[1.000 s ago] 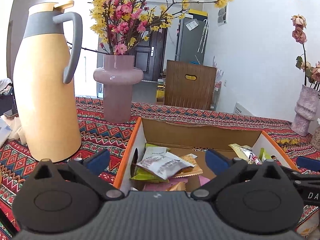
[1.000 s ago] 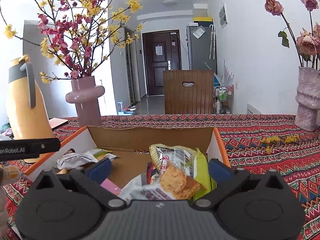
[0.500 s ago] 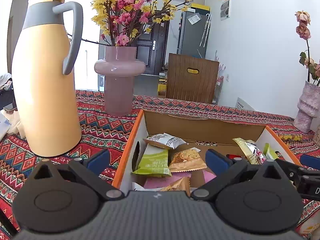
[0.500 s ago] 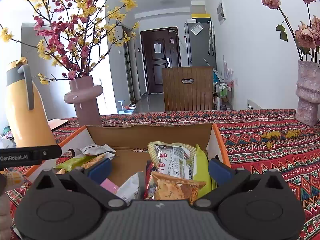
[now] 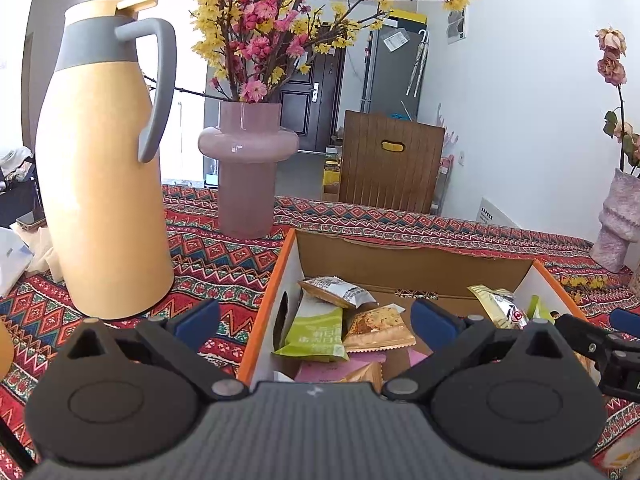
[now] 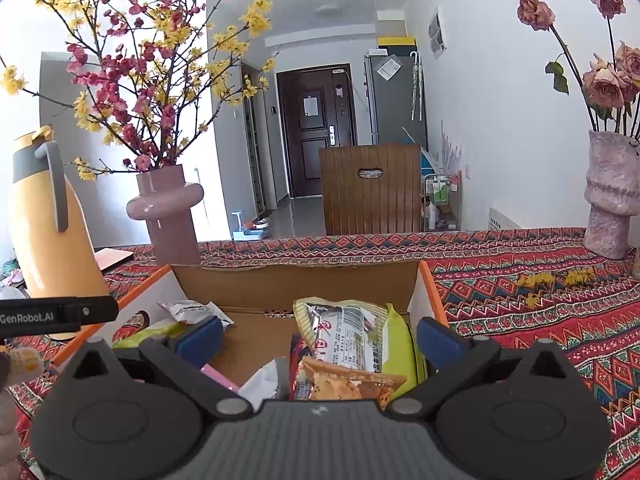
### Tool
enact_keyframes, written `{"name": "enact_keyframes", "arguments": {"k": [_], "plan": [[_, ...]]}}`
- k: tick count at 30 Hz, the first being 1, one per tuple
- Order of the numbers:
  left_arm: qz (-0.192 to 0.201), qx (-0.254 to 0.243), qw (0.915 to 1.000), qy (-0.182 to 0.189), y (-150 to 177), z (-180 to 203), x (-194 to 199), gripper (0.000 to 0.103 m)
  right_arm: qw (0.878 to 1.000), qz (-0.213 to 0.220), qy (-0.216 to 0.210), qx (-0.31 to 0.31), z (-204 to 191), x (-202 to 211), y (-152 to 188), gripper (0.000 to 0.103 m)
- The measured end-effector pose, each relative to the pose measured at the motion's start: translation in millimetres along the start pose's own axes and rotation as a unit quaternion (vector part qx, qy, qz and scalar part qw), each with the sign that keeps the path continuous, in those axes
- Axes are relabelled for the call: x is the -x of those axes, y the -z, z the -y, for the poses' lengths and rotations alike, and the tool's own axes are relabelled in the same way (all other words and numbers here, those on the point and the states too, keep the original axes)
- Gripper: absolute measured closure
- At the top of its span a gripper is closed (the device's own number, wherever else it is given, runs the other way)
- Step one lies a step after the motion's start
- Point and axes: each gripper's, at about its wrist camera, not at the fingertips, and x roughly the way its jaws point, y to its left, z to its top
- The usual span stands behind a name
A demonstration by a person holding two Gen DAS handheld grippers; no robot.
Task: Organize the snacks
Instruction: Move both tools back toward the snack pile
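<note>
Above table-top snack box (image 5: 416, 256), both grippers (image 5: 316, 322) (image 6: 318, 336) hover spread.

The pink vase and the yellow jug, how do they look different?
The pink vase holds flowering branches; the yellow jug holds none and has a lid. The jug has a grey handle; the vase has none. The jug stands taller than the vase. Both stand upright on the patterned tablecloth.

Each gripper (image 5: 316, 322) (image 6: 320, 338) has a ribbed grey body, black linkage arms, silver pivot screws and blue pads (image 6: 438, 340)
</note>
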Motion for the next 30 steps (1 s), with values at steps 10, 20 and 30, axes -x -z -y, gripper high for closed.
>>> {"name": "enact_keyframes", "arguments": {"k": [10, 20, 30], "plan": [[0.008, -0.024, 0.9997, 0.003, -3.1, -7.8, 39.4, 0.000, 1.000, -0.021, -0.012, -0.004, -13.8, 31.7, 8.0, 0.000], [-0.009, -0.033, 0.9994, 0.001, 17.6, -34.2, 62.0, 0.000, 0.999, -0.046, -0.020, -0.009, -31.1, 51.2, 20.1, 0.000], [-0.042, -0.031, 0.9986, -0.005, 40.5, -60.1, 59.5, 0.000, 0.995, -0.095, -0.016, 0.010, -54.7, 51.2, 42.1, 0.000]]}}
